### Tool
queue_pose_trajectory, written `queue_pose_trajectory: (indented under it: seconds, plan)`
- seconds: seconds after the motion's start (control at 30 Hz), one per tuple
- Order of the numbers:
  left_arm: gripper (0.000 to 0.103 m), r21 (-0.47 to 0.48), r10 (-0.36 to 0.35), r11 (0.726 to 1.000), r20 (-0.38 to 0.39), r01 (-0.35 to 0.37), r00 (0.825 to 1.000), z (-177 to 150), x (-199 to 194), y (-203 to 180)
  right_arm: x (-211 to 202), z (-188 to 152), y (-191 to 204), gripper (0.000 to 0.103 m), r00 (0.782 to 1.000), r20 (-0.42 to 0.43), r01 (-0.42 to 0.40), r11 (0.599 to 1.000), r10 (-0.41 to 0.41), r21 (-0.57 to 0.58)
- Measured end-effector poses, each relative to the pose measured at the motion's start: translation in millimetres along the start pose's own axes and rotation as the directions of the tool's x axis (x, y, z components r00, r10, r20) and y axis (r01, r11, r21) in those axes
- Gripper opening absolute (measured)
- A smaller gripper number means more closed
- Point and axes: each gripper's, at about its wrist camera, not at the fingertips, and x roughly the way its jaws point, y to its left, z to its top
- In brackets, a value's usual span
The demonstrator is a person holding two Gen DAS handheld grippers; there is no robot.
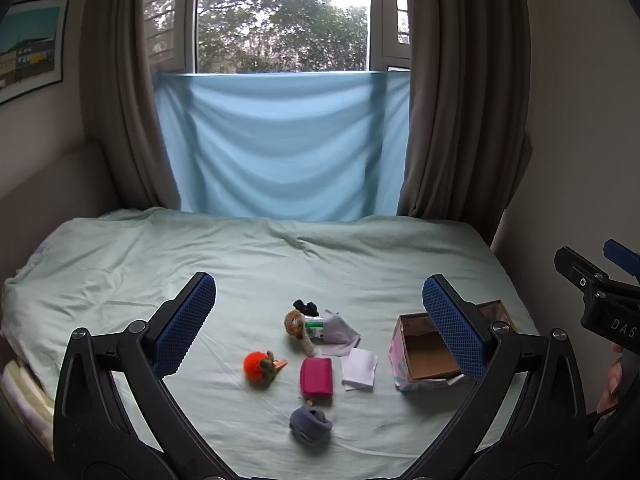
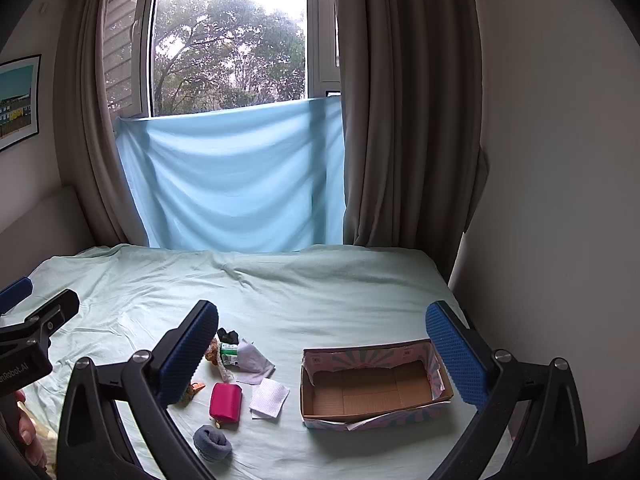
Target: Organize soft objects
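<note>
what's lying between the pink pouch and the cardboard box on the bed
A white folded tissue lies between the pink pouch and the open cardboard box, apart from both. The right wrist view shows it best.

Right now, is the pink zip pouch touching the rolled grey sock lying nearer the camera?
Apart. The left wrist view shows green sheet between the pink zip pouch and the rolled grey sock.

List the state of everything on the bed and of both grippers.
Cardboard box: open, empty.
Grey sock: rolled into a ball.
Pink pouch: lying flat.
White tissue: folded, flat.
Orange plush toy: on its side.
Left gripper: open, holding nothing.
Right gripper: open, holding nothing.
</note>
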Motion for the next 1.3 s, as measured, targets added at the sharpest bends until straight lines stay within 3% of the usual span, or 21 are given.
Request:
queue_pose_trajectory:
  seconds: [1.3]
  plan:
    - [0.103,-0.014,0.012,1.000,-0.020,-0.012,1.000,-2.6,10.1,-2.9,4.2,0.5,3.6,0.103,1.000,-0.013,-0.013,1.000,0.013,-0.003]
